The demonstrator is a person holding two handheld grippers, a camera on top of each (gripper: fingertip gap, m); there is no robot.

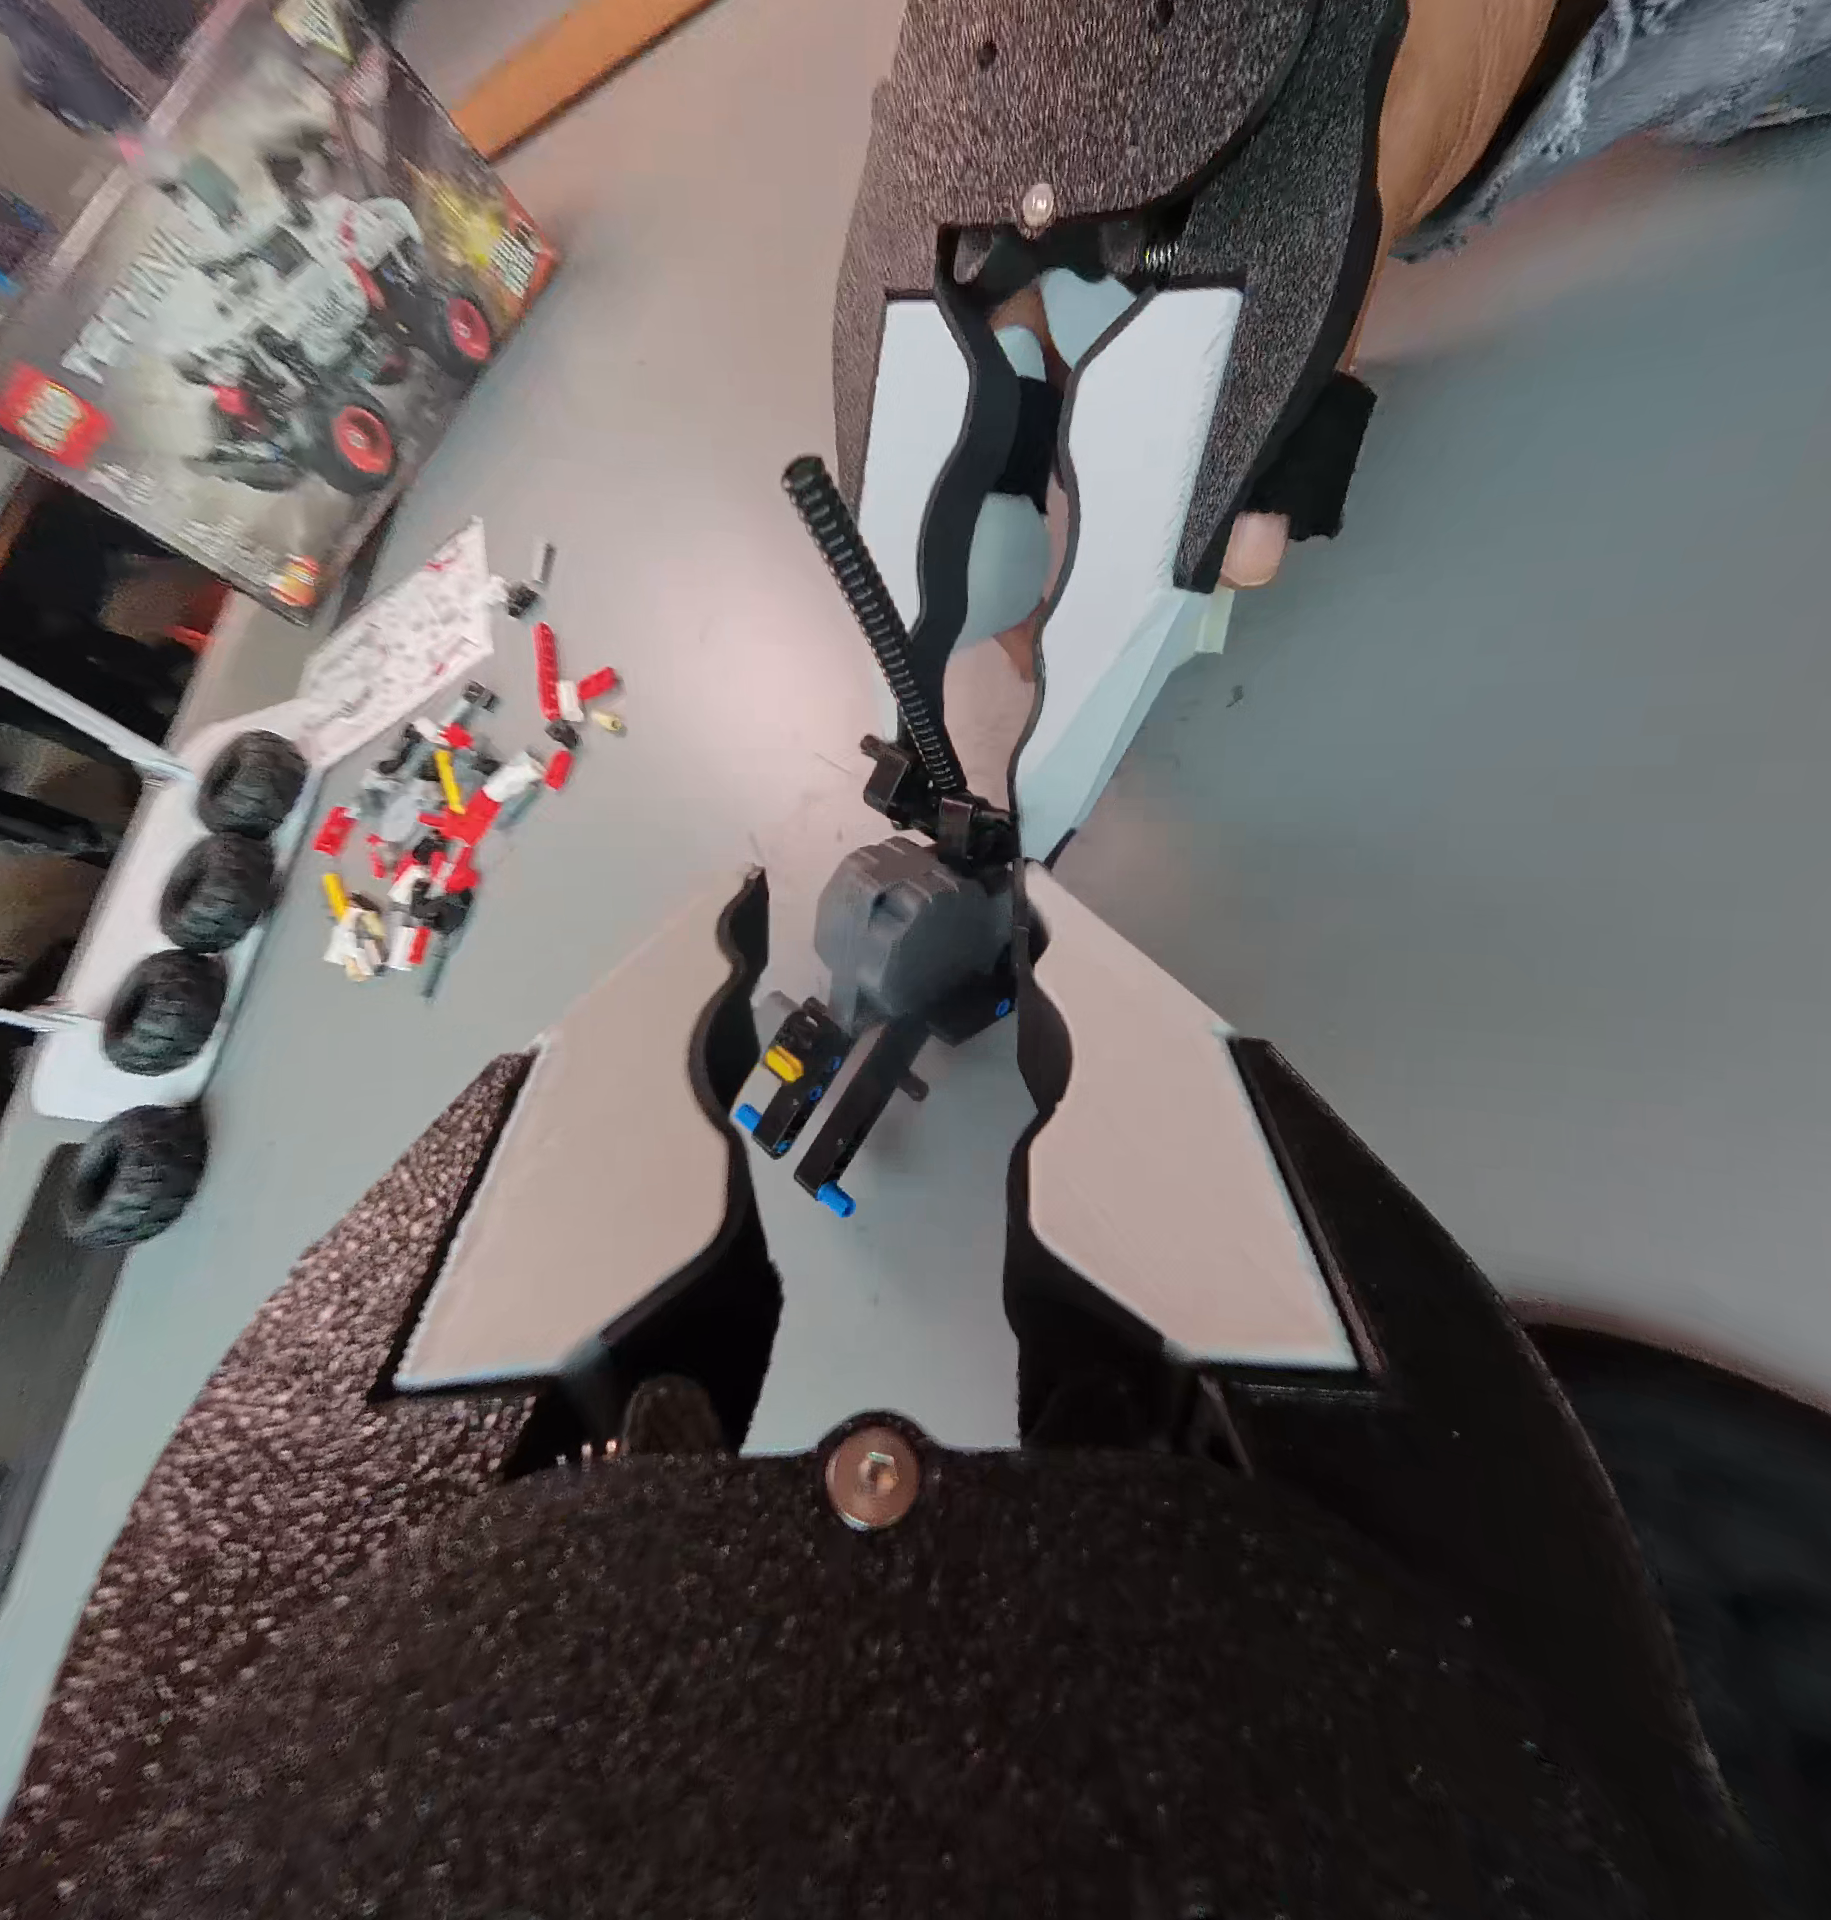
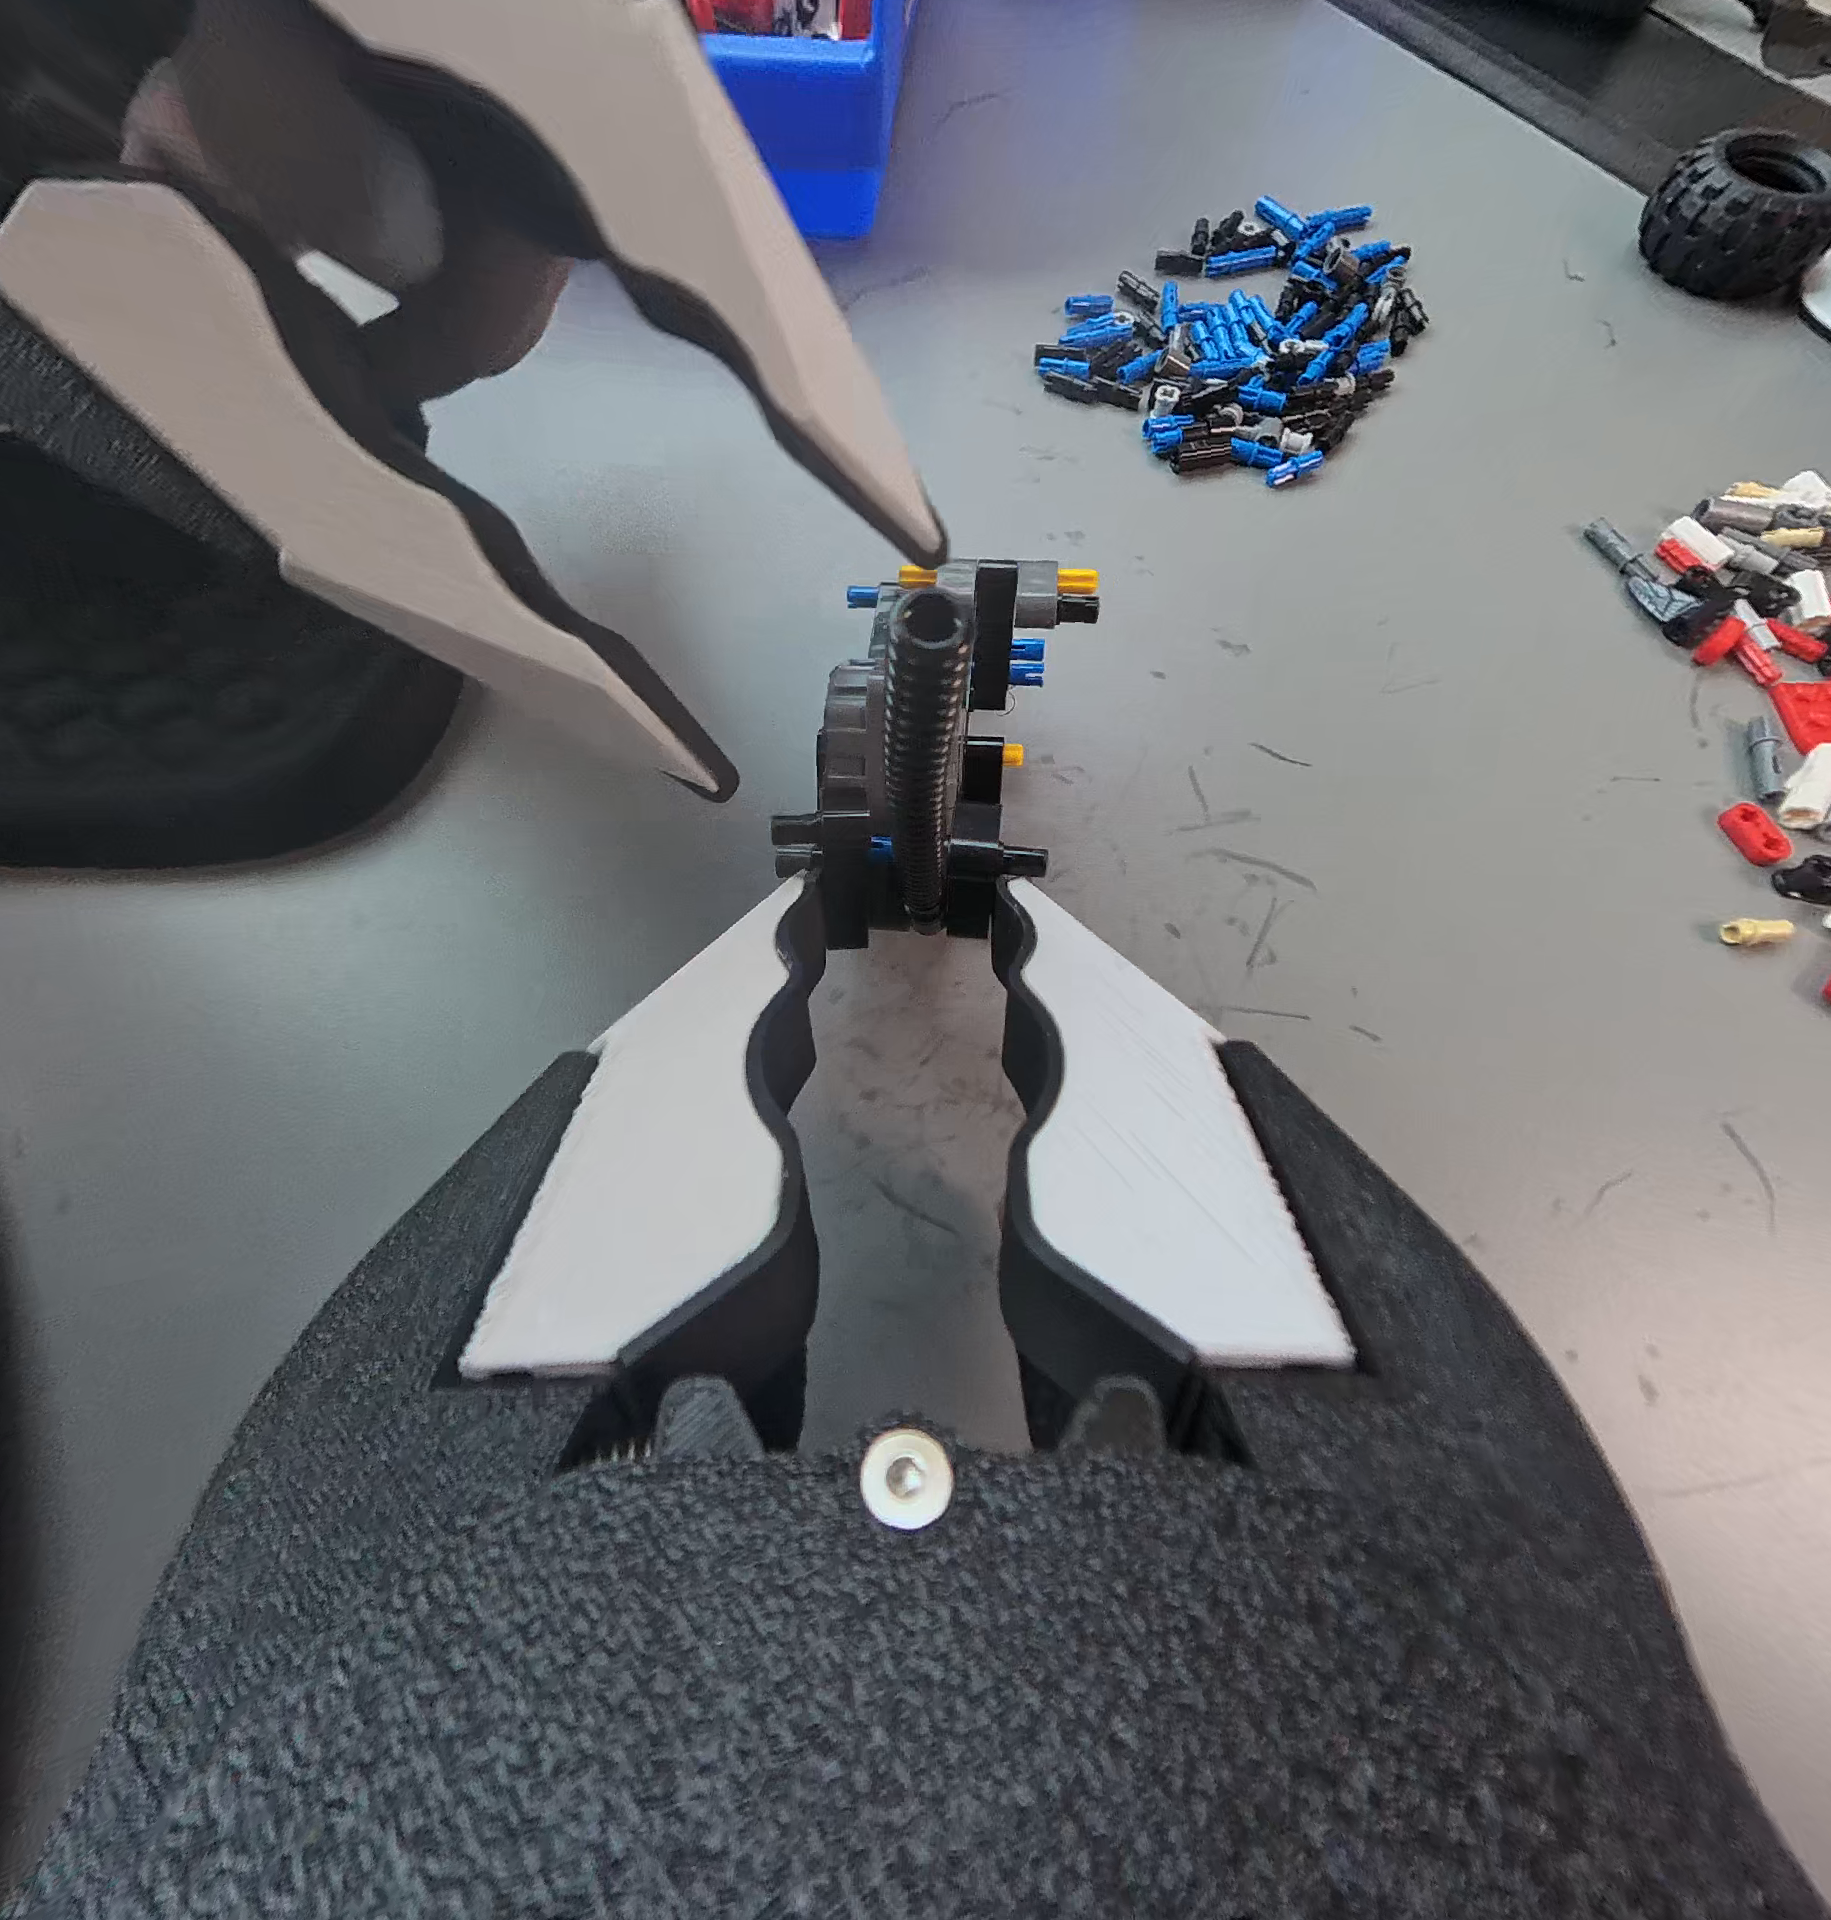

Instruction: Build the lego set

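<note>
My right gripper (image 2: 900, 894) pinches the half-built lego assembly (image 2: 932, 727) mid-table (image 2: 1410, 1143) at its black base while my left gripper (image 2: 828, 665) hovers wide beside it, so closing carelessly could, I judge, knock its ribbed hose (image 2: 926, 727) loose.

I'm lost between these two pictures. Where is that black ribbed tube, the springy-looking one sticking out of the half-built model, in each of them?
Left wrist view: the black ribbed tube slants up and left from the grey model, just above centre, beside the right gripper.
Right wrist view: it points almost straight at the camera, at centre, open end on top.
Shared landmark: the grey motor block carrying the tube.
</note>
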